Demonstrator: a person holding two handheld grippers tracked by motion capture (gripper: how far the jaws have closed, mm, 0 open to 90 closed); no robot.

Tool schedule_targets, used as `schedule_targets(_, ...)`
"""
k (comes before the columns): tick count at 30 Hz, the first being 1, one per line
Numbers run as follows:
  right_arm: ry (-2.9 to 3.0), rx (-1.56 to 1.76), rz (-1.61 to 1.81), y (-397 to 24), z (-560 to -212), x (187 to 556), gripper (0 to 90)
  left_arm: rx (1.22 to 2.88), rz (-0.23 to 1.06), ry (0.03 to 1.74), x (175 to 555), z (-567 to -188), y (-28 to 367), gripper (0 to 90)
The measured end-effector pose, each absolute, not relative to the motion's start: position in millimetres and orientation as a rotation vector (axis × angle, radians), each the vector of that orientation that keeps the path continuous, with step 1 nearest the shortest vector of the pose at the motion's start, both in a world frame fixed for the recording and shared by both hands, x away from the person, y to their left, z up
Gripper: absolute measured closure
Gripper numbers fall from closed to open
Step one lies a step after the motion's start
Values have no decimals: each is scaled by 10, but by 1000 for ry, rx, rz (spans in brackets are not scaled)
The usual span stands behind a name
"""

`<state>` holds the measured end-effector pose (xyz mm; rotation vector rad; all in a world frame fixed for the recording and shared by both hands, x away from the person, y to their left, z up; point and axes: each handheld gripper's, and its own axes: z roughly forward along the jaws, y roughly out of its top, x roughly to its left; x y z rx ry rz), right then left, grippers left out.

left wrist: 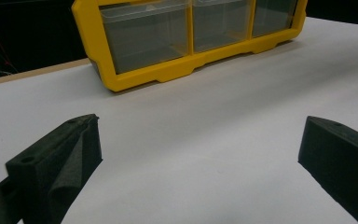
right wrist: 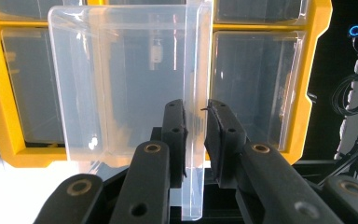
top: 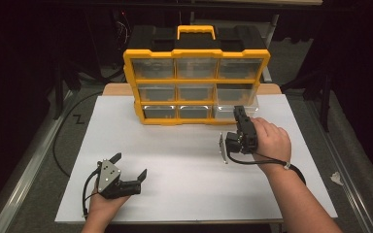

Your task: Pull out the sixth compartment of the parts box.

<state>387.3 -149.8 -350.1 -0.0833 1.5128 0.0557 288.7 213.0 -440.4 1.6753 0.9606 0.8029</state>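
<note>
**Black grippers, bare forearms**

Each hand carried a black gripper: the left gripper (top: 130, 165) bore a grey three-cornered plate with screws, the right gripper (top: 239, 112) trailed a black cable. Brass-ringed holes marked the right one's linkage. Forearms were sleeveless.

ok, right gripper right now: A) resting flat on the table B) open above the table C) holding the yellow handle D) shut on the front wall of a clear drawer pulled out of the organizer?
D: the right gripper has its jaws pinched on the clear drawer, which sticks out of the yellow organizer.
</note>
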Motion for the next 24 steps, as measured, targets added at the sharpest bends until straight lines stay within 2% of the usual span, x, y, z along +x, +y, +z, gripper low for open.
schedule_targets(5,1528,-73,65,-1495,-3478,3878,780,1674,801,962,2888,-4405,2131,2)
schedule_targets(10,1553,-60,75,-1491,-3398,3863,669,1670,801,963,2883,-4401,2136,2)
schedule_targets(24,1601,-76,116,-1521,-3398,3668,522,1665,801,963,2876,-4401,2143,2)
